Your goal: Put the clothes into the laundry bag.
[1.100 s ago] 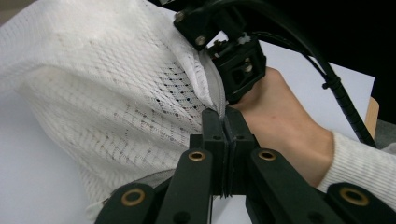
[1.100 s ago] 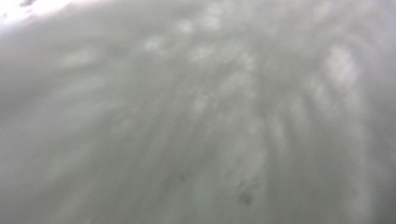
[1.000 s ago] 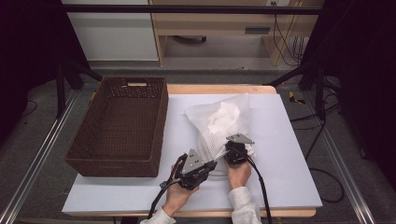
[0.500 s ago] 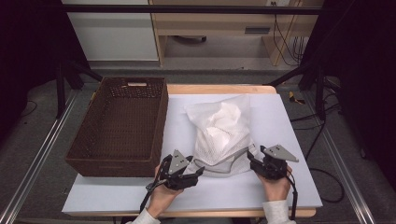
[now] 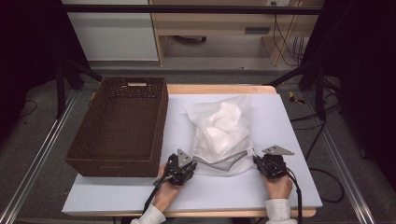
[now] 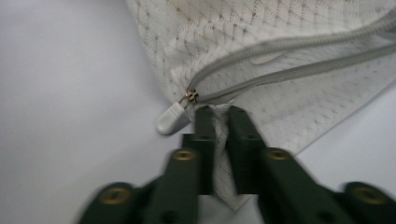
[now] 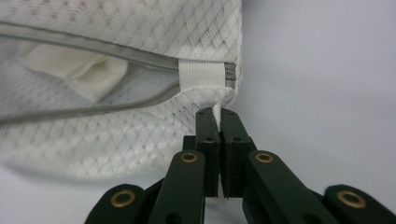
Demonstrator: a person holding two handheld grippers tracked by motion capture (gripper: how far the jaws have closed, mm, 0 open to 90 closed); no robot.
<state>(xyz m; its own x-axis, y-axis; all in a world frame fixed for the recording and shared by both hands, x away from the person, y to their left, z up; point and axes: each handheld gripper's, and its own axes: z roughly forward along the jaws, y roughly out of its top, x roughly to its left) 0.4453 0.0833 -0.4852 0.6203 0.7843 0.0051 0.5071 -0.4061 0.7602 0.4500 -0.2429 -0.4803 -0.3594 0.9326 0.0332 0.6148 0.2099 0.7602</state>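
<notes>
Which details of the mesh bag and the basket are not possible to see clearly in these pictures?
- Contents of the mesh bag: white cloth shows through the open zipper in the right gripper view; the mesh hides what it is.
- Bag fabric pinched by the left gripper and the right gripper: the black jaws cover it.
- Near inner wall of the basket: the high view hides it behind the rim.

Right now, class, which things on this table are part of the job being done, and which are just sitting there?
In the job:
- mesh bag, zip open
- left gripper, shut on the bag's near corner
- right gripper, shut on the other near corner
- white cloth inside the bag

Just sitting there:
- basket
- table
</notes>
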